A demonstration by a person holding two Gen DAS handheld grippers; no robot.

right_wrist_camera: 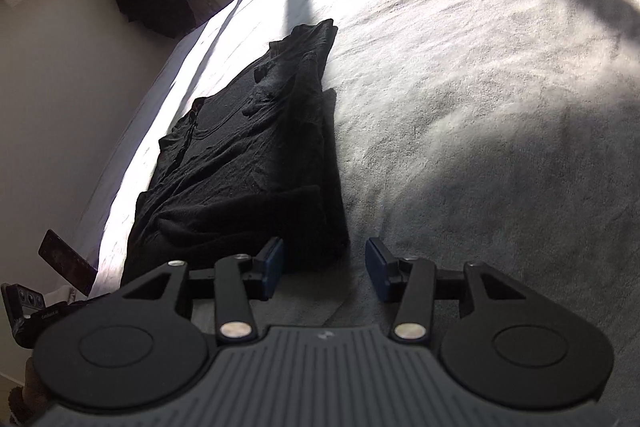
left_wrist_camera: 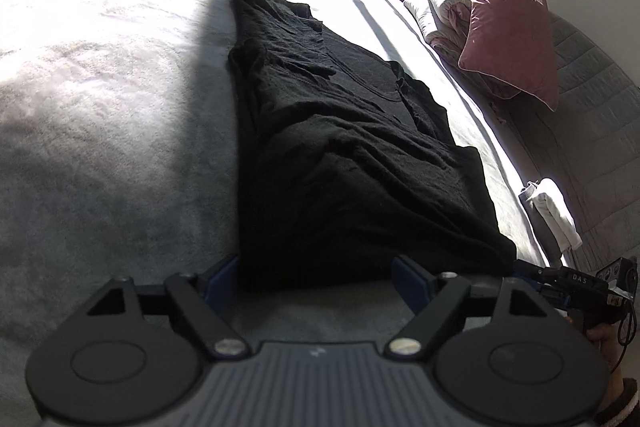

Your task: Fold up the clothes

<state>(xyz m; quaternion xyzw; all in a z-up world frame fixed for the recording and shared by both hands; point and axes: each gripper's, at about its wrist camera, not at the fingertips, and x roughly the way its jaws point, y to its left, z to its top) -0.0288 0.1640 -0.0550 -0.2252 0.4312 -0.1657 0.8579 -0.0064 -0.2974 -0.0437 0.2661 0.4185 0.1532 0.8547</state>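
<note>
Black garment, soft, limp and light, lies on the bed just ahead of our left tongs, spread wide, and right tongs, partly open, both empty. We'd pinch its near corners.

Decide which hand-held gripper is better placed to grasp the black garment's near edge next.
Left. The left hand-held gripper straddles the black garment edge; the right hand-held gripper sits off its corner.

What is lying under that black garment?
The black garment lies flat on a grey bed cover, which shows all around it. Whatever sits directly beneath the cloth is covered, so anything else there can't be seen.
</note>
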